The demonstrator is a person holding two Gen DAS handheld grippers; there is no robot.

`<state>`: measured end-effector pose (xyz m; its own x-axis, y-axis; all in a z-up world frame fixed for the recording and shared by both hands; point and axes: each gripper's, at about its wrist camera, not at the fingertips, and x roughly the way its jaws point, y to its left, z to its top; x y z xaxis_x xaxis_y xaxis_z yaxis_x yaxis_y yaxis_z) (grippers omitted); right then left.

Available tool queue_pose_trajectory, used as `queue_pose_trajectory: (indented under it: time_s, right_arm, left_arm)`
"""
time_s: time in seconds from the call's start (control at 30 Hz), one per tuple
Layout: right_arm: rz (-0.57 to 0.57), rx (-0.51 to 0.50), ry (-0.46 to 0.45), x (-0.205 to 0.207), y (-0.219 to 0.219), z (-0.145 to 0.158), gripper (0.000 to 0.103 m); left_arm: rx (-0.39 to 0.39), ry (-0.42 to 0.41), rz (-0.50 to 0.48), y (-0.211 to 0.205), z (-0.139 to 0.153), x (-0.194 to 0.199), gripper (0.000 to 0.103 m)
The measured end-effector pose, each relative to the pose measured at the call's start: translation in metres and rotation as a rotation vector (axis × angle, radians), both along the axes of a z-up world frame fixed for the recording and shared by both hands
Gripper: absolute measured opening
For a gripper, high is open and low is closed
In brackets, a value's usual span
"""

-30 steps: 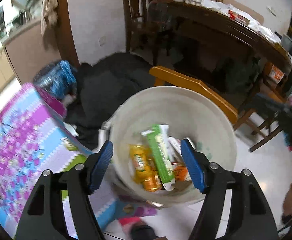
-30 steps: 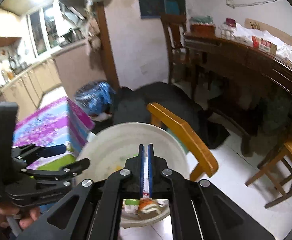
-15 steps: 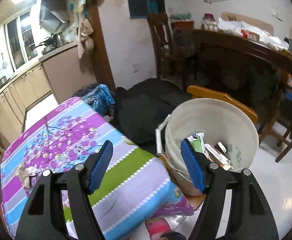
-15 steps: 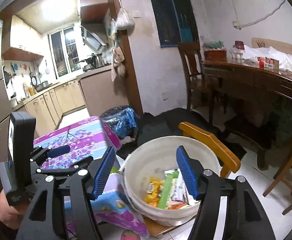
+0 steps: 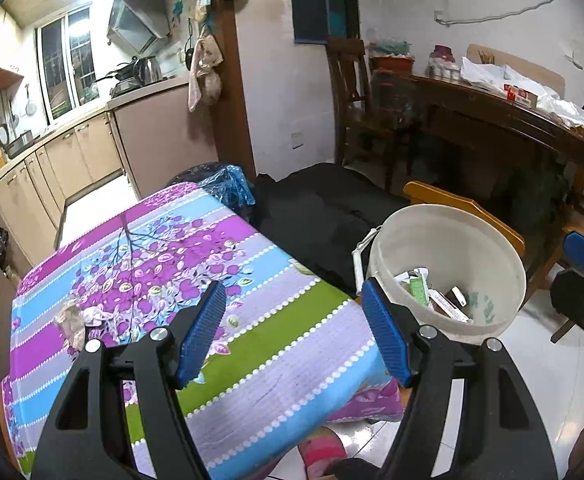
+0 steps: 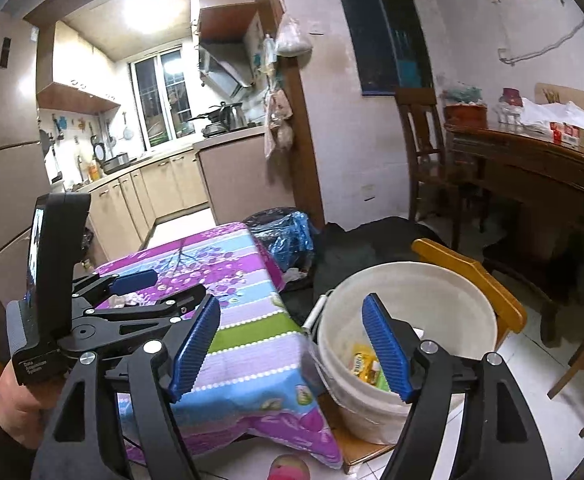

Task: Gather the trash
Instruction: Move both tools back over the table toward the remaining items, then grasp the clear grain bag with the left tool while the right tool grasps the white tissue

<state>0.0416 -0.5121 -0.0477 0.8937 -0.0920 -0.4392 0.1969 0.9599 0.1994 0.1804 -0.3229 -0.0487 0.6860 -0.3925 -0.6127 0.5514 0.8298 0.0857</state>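
Note:
A white bucket [image 5: 488,236] sits on a wooden chair beside the table and holds several wrappers [image 5: 418,290]; it also shows in the right wrist view [image 6: 452,284] with yellow and green wrappers [image 6: 362,362] inside. A crumpled piece of trash [image 5: 74,318] lies on the floral tablecloth [image 5: 252,344] at the left. My left gripper [image 5: 292,336] is open and empty above the table's near edge. My right gripper [image 6: 290,346] is open and empty, between table and bucket. The left gripper [image 6: 132,292] shows in the right wrist view, over the table.
A wooden chair [image 6: 472,272] holds the bucket. A dark heap [image 5: 324,204] and a blue plastic bag [image 5: 228,184] lie on the floor behind the table. A dark wooden table [image 5: 504,120] with clutter stands at the right. Kitchen cabinets [image 5: 72,156] line the far left.
Both grippers have pulled back and up from the bucket toward the table. The right gripper, shut a second ago, has opened.

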Motion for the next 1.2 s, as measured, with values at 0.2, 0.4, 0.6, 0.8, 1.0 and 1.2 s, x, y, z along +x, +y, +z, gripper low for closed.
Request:
queue_pose_trajectory:
  time_s: [0.2,0.4,0.6,0.8,1.0,1.2]
  right_arm:
    - [0.047,-0.005,0.011,0.005,0.018,0.002,0.075]
    - [0.105,-0.004,0.025,0.015,0.030,0.000,0.076]
    - [0.190,0.034,0.064,0.033,0.053,-0.018,0.078]
    - [0.266,0.066,0.102,0.054,0.079,-0.038,0.078]
    - [0.305,0.080,0.137,0.076,0.094,-0.053,0.078]
    - [0.321,0.088,0.158,0.097,0.102,-0.062,0.078]
  left_arm:
    - [-0.013,0.013,0.021,0.015,-0.001,0.003,0.067]
    - [-0.029,0.056,0.052,0.041,-0.009,0.014,0.067]
    - [-0.052,0.159,0.186,0.113,-0.040,0.045,0.067]
    - [-0.088,0.205,0.401,0.228,-0.067,0.089,0.067]
    - [-0.135,0.255,0.407,0.287,-0.082,0.149,0.081]
    - [-0.088,0.285,0.327,0.268,-0.089,0.183,0.083]
